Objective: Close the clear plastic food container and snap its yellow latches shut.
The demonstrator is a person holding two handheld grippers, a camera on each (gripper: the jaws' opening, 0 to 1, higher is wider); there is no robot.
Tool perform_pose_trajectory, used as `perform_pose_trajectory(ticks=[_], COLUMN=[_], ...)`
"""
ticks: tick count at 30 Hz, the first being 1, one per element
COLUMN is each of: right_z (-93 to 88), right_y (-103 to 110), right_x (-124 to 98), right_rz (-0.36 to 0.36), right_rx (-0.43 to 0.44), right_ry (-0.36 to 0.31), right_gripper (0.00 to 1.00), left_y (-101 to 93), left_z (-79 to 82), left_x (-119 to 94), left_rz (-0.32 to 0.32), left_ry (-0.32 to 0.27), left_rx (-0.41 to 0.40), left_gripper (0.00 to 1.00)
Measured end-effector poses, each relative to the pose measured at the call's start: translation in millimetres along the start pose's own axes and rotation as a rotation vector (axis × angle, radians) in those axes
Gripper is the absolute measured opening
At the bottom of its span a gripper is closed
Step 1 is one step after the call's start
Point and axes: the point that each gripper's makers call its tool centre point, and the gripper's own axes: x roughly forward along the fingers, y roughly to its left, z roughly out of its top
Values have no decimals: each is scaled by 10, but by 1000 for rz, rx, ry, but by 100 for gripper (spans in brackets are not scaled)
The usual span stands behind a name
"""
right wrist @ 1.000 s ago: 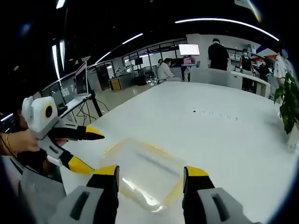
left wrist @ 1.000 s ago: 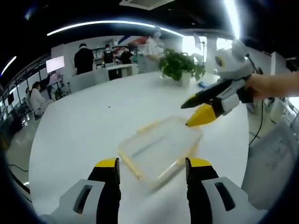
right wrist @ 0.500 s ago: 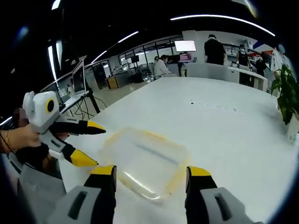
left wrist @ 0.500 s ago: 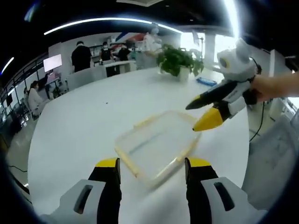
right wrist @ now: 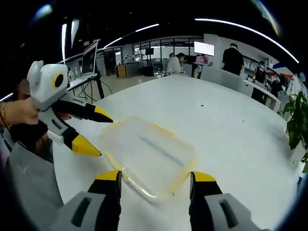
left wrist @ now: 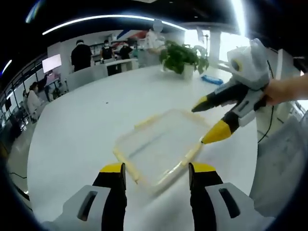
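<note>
The clear food container [left wrist: 159,147] lies flat on the white counter [left wrist: 86,130] with its lid apparently on, yellow latches seemingly not yet snapped, while the left gripper [left wrist: 156,175] and right gripper [right wrist: 154,183] hover close by, fingers spread, holding nothing.

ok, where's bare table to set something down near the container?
Bare white table runs from the container out toward the potted plant and the far edge. It's crowded right around the container: the left gripper and right gripper, both open, sit at opposite edges of it.
</note>
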Motion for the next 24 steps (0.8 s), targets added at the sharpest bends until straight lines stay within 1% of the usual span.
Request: perform_pose_trajectory(ticks=[6, 9, 14, 17, 24], right_z=[26, 56, 103, 148, 208], right_y=[-12, -37, -87, -110, -189], right_x=[35, 59, 115, 150, 225], right_rz=[3, -2, 1, 1, 9], right_rx=[8, -6, -7, -23, -17], right_ry=[-14, -25, -29, -37, -44], right_gripper=[56, 56, 56, 56, 56], left_y=[26, 48, 115, 166, 252], left_z=[37, 48, 71, 90, 139], left_x=[55, 74, 113, 137, 199], left_rz=[13, 16, 24, 36, 41], left_ry=[-1, 0, -4, -4, -4], left_rx=[10, 17, 21, 16, 15], left_gripper=[47, 48, 48, 48, 48])
